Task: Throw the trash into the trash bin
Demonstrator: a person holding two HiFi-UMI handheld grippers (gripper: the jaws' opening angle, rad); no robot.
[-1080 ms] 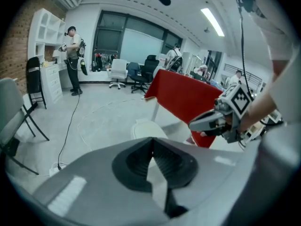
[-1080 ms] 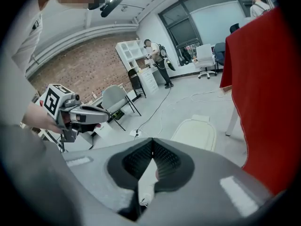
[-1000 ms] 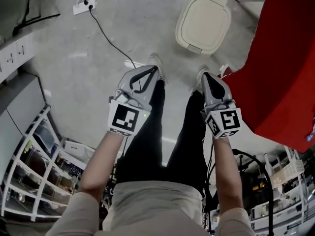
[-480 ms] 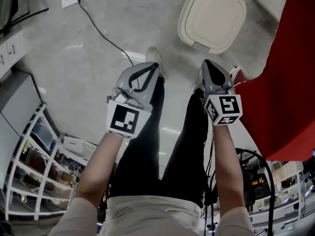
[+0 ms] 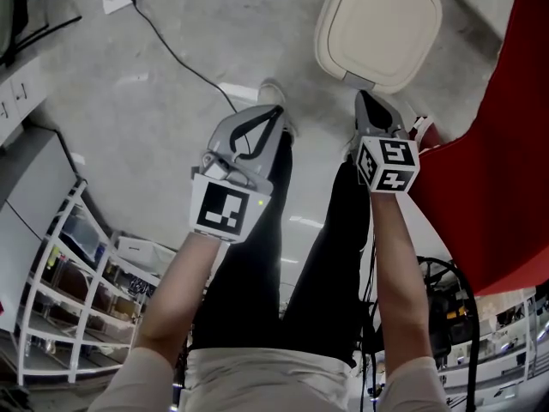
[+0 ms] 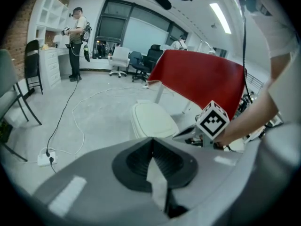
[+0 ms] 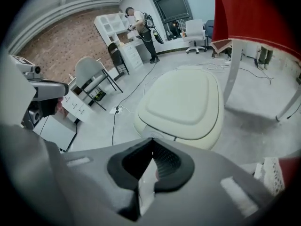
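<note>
Right now both my forearms reach forward and down, side by side above my dark-trousered legs, and each tool tilts steeply toward the grey concrete floor (image 5: 171, 84). My left gripper (image 5: 271, 118) hangs over my left leg, with its tip near my white shoe (image 5: 273, 93). My right gripper (image 5: 369, 106) is a little further ahead, and its tip is just beside the front edge of the cream plastic trash bin (image 5: 377, 24) as seen from my head.

Both tools have their jaws pressed together. In each seam only a pale sliver shows, and I cannot tell whether that is part of the tool or something pinched there.

The bin stands on the floor just ahead of my feet, close beside the hanging red tablecloth (image 5: 506, 144). Its rounded lid lies flat and closed, so whatever is inside is hidden from me.
</note>
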